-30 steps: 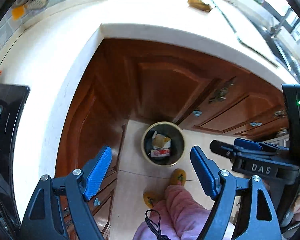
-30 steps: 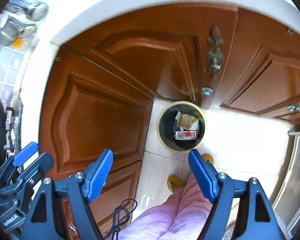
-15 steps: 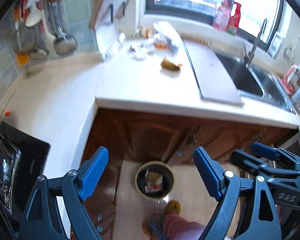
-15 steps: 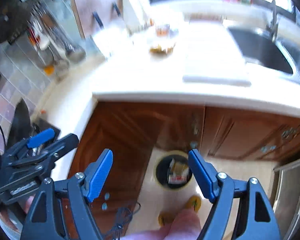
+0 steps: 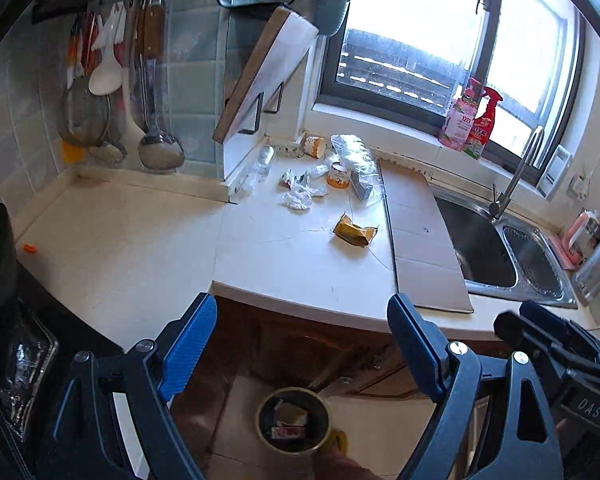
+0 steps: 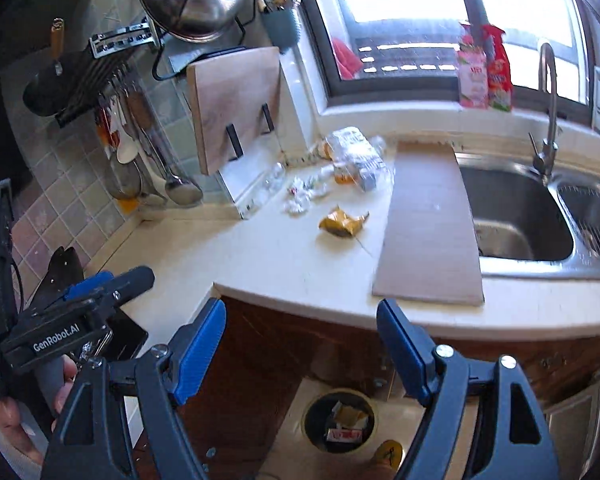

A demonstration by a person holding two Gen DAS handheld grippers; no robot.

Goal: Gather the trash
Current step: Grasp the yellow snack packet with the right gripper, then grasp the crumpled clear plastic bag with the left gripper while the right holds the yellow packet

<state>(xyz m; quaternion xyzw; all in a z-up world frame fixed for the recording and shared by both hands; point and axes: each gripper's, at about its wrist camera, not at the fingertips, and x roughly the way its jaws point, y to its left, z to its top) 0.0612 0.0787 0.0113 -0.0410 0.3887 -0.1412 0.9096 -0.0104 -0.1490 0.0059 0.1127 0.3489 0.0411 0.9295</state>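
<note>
A round trash bin (image 5: pixel 294 420) (image 6: pixel 340 420) stands on the floor under the counter, with wrappers inside. On the white counter (image 5: pixel 292 264) lie a crumpled yellow wrapper (image 5: pixel 354 231) (image 6: pixel 342 222), white crumpled paper (image 5: pixel 298 199) (image 6: pixel 300 200), an orange cup (image 5: pixel 338 176) and clear plastic bags (image 5: pixel 358 162) (image 6: pixel 354 148). My left gripper (image 5: pixel 300 344) is open and empty, raised in front of the counter edge. My right gripper (image 6: pixel 302 342) is open and empty too, level with it. Each gripper shows at the edge of the other's view.
A steel sink (image 6: pixel 516 216) with a tap (image 6: pixel 548 112) lies to the right, and a flat board (image 6: pixel 428 232) lies beside it. A cutting board (image 5: pixel 260 76), hanging ladles (image 5: pixel 156 128) and a black hob (image 5: pixel 16 340) are on the left. Spray bottles (image 5: pixel 472 120) stand on the sill. Brown cabinet doors (image 6: pixel 260 380) are below.
Both grippers have risen and tilted up from looking down at the bin and floor. The counter top, sink and window have come into view. Both stay open and empty.
</note>
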